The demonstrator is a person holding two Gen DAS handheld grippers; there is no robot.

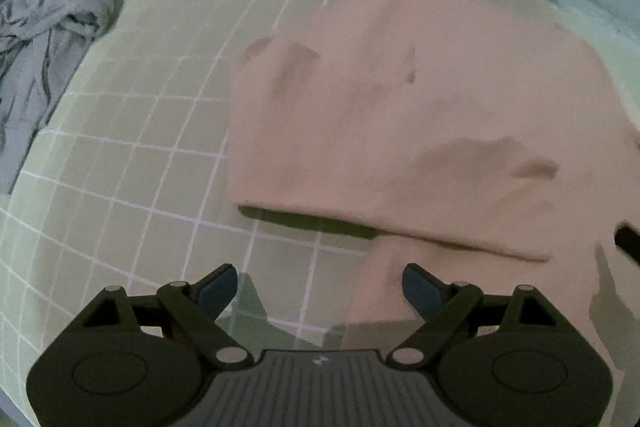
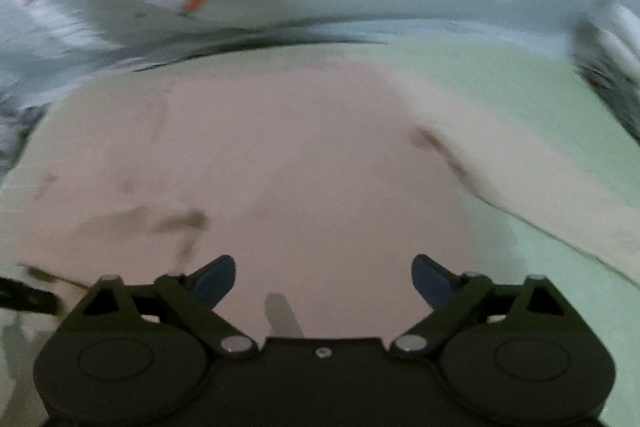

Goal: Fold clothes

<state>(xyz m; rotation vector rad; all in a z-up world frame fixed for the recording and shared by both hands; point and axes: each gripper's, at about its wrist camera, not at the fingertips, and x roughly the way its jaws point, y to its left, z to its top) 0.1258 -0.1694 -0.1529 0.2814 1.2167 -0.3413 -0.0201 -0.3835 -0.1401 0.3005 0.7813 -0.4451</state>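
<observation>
1 pink garment [image 1: 400,131] lies spread, wrinkled, on the green gridded mat [image 1: 132,163].

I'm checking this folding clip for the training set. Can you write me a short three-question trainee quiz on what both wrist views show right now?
1. True or false: the left gripper is shut on the pink garment.
2. Multiple choice: what lies at the far left of the green gridded mat in the left wrist view? A) a crumpled grey garment B) a folded blue towel C) a shoe
3. Fill in: in the right wrist view, nothing sits between the right gripper fingers; under them lies the ____ garment.

Key: 1 false, its fingers stand wide apart with nothing between them; 2 A, the grey garment; 3 pink.
</observation>
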